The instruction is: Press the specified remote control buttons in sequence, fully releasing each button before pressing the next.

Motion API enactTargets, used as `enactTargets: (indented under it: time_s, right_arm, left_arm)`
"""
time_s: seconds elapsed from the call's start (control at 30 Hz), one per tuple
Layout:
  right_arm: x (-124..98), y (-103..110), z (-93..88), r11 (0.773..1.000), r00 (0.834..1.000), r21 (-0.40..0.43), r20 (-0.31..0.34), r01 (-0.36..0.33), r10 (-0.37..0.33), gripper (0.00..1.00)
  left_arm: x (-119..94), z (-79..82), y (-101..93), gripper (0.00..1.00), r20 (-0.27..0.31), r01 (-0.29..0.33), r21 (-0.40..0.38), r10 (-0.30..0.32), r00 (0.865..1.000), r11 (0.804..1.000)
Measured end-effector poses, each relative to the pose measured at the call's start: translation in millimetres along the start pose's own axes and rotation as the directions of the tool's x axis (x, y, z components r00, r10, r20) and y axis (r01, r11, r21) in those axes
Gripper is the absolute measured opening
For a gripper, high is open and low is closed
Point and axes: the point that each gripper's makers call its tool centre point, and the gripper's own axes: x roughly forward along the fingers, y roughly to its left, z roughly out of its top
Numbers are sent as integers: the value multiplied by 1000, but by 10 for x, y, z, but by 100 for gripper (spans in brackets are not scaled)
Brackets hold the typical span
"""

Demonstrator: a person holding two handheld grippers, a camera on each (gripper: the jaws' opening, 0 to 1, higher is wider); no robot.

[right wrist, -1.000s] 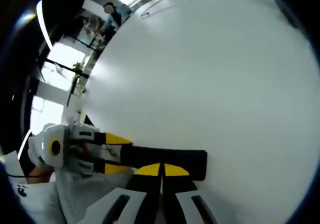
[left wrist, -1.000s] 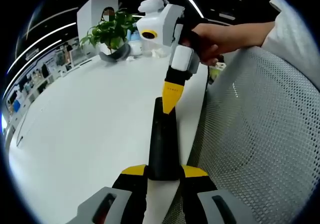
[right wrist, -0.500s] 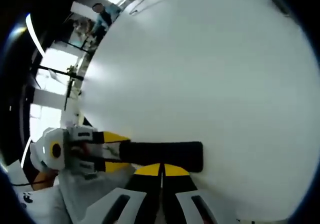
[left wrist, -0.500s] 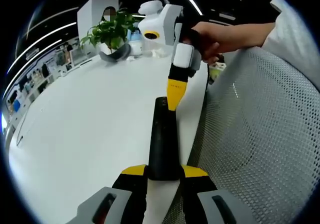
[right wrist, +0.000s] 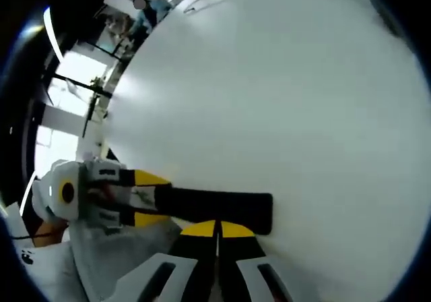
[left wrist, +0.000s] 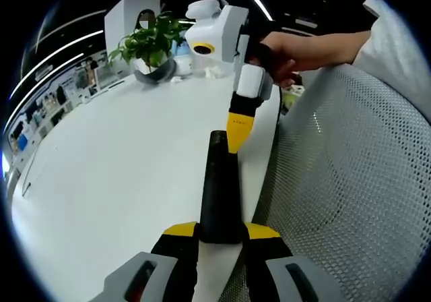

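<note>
Black remote control [left wrist: 219,191] lies at the white tabletop's [left wrist: 114,160] near edge, clamped by the left gripper [left wrist: 221,233]; right gripper [left wrist: 237,128], jaws together and empty, has come back down onto its far end (seemingly another press) after lifting clear.

The remote control [left wrist: 219,187] looks like matt black plastic, smooth and without shine. The desk [left wrist: 114,160] is a smooth white surface with a soft sheen. The right gripper [left wrist: 237,135] has glossy white plastic housing and matt yellow tips. The chair back [left wrist: 343,180] is pale perforated mesh, finely textured.
</note>
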Motion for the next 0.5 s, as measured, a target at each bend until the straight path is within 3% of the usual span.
enactTargets:
  time_s: [0.5]
  right_arm:
    - [-16, 20, -11, 999, 1000, 31, -4, -3, 3, 0]
  left_arm:
    - [-5, 1, -3, 25, 1, -1, 1, 1, 1000, 1000]
